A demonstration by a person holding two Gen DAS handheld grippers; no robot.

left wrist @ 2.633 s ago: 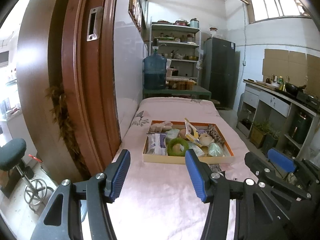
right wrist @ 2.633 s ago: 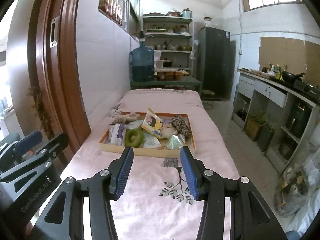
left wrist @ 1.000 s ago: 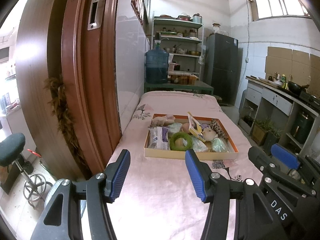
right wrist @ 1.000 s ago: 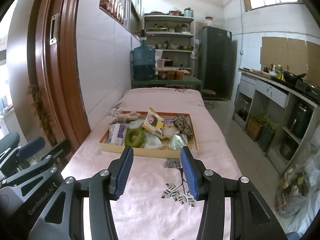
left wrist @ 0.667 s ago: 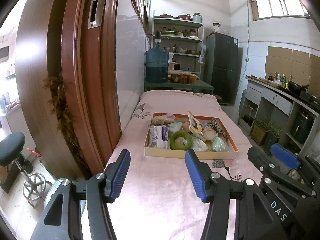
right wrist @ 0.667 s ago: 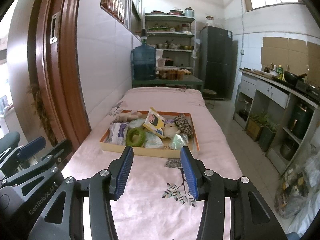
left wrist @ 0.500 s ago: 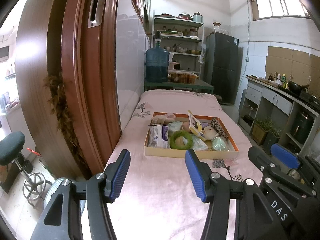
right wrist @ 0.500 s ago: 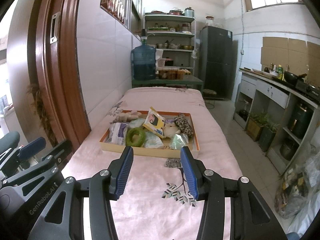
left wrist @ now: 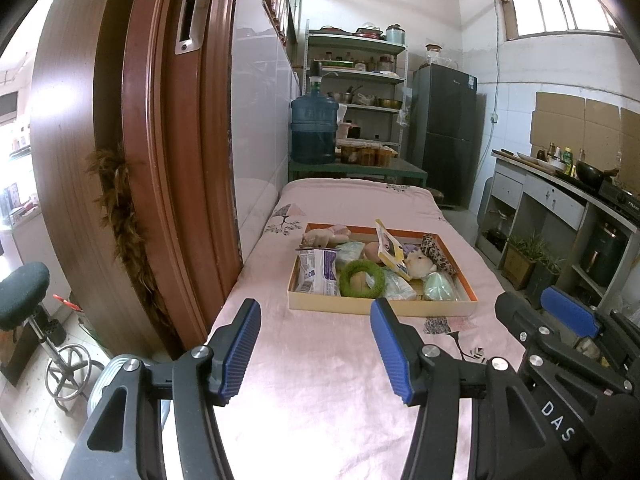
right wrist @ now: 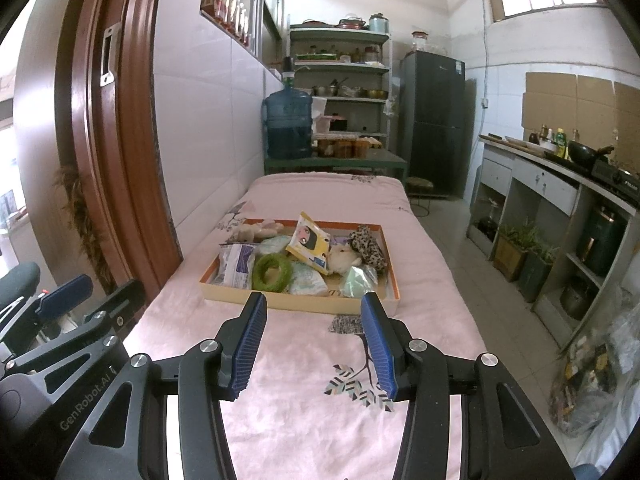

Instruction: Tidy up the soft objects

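Note:
A shallow orange-rimmed tray (left wrist: 380, 307) sits on a pink-covered table; it also shows in the right wrist view (right wrist: 304, 304). It holds soft things: a green fuzzy ring (left wrist: 361, 279), a purple-and-white packet (left wrist: 318, 272), a yellow packet (right wrist: 310, 247), a leopard-print piece (right wrist: 366, 246), a pale plush toy (right wrist: 252, 232) and a mint pouch (right wrist: 357, 278). My left gripper (left wrist: 314, 350) is open and empty, short of the tray. My right gripper (right wrist: 312, 344) is open and empty, just before the tray's front edge.
A brown wooden door frame (left wrist: 168, 160) stands close on the left. A blue water jug (left wrist: 313, 130) and shelves stand past the table's far end. A counter with drawers (right wrist: 552, 192) runs along the right. A stool (left wrist: 28, 292) is at the lower left.
Both grippers have drifted only slightly; the tray sits a little nearer the centre than 2.6 s ago. Both stay open and empty.

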